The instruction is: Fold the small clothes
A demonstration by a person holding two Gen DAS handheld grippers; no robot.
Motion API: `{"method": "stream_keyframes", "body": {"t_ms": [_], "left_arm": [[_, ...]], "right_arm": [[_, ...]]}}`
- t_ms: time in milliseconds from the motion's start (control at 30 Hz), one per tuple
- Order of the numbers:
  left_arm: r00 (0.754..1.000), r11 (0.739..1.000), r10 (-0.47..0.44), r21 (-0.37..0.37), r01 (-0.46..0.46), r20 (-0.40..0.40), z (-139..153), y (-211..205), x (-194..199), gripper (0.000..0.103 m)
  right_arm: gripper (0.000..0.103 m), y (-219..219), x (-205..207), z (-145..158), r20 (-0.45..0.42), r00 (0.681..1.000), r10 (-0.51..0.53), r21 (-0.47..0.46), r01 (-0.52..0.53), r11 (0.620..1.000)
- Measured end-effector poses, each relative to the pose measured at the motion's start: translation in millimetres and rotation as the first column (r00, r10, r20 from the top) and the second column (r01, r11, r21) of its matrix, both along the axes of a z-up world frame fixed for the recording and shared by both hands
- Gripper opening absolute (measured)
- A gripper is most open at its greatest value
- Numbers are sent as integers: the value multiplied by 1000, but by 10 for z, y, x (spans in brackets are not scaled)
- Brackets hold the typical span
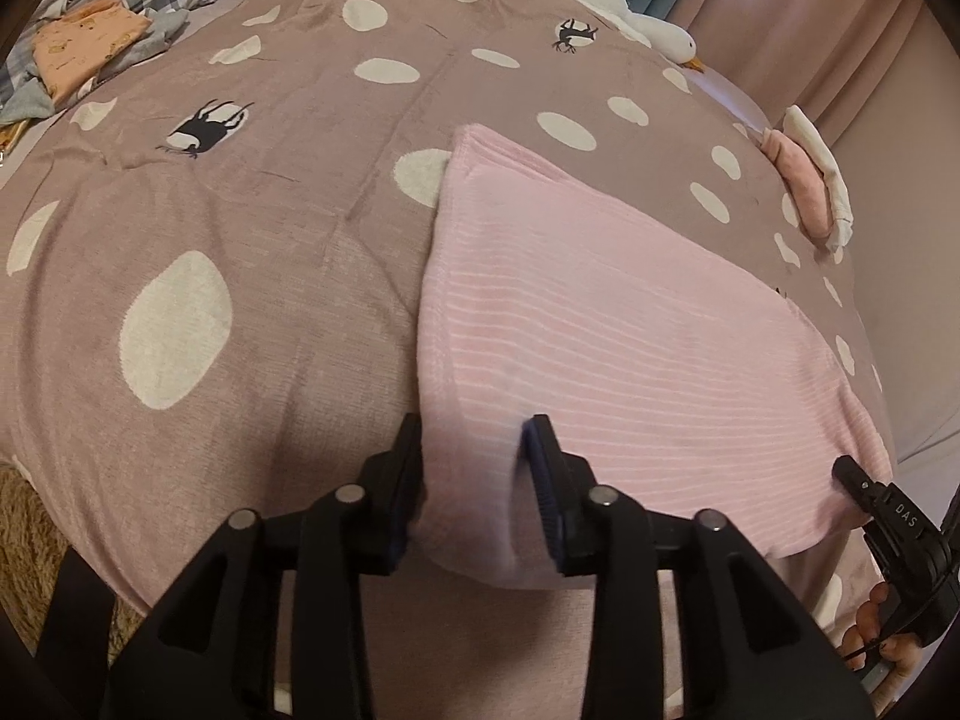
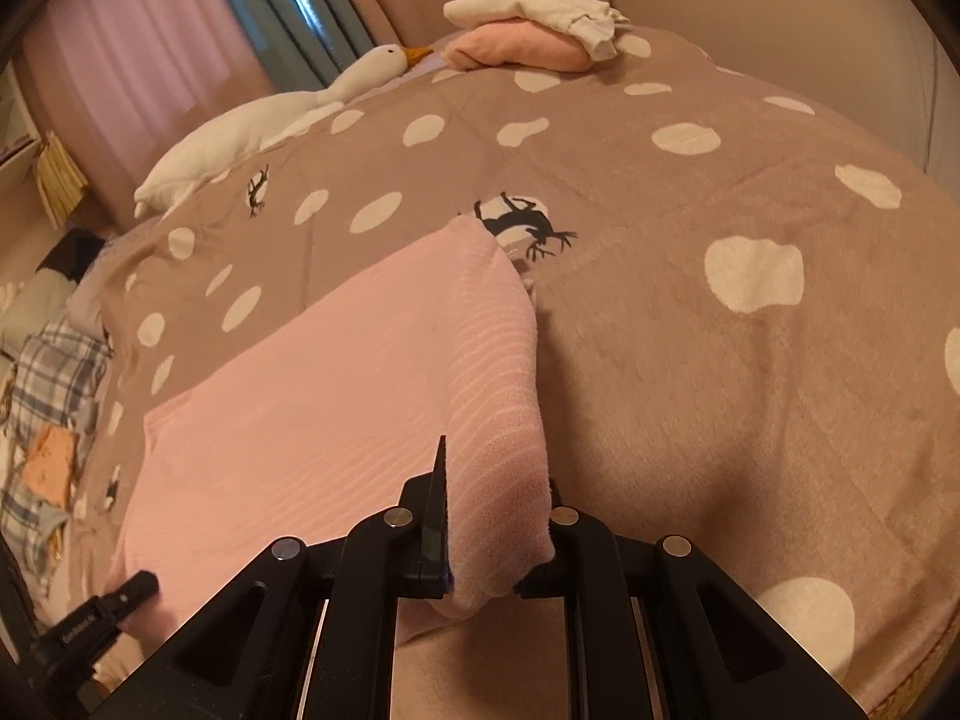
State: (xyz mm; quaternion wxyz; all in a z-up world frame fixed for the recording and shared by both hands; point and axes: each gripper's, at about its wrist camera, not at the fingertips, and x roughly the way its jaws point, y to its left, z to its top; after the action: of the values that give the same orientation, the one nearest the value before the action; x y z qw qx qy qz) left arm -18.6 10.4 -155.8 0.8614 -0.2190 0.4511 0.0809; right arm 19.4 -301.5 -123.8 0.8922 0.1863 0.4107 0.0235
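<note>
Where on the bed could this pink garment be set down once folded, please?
Free: the blanket right of the pink garment, short of the folded stack. Also between the garment and the goose toy. Crowded: the clothes pile.

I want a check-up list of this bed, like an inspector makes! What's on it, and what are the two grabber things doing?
Surface: mauve blanket with white spots and black deer, covering the bed.
Job's things: ribbed pink folded garment lying flat; small stack of a white cloth on a pink cloth at the far edge.
Clutter: white plush goose; plaid bedding with an orange cloth at the side.
Grippers: left gripper open, garment's near left corner between its fingers; right gripper shut on the near right corner.
Cables: thin black cord near the person's hand.
Surroundings: pink curtains, teal strip between them.
</note>
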Motion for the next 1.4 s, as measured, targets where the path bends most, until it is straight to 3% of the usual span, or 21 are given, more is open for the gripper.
{"method": "stream_keyframes", "body": {"t_ms": [267,500,700,933,1067,1400], "left_arm": [[999,1000,15,23,-16,45,151,54,-59,57],[995,1000,25,7,-26,99,298,126,-92,60],[993,999,38,-4,-38,111,329,197,-102,60],[991,998,64,-13,-63,115,334,297,-132,60],[990,997,76,-17,-74,116,331,356,-150,61],[989,994,108,-30,-105,98,287,462,-135,62]], "right_arm": [[14,92,8,109,55,998,25,-37,-23,999],[14,276,35,319,133,987,93,-89,-82,993],[14,621,-5,560,221,955,198,-194,-156,969],[14,1122,-99,714,268,888,373,-289,-295,911],[14,1329,-142,655,252,853,457,-292,-383,876],[14,1793,-230,221,79,769,634,-323,-582,747]]}}
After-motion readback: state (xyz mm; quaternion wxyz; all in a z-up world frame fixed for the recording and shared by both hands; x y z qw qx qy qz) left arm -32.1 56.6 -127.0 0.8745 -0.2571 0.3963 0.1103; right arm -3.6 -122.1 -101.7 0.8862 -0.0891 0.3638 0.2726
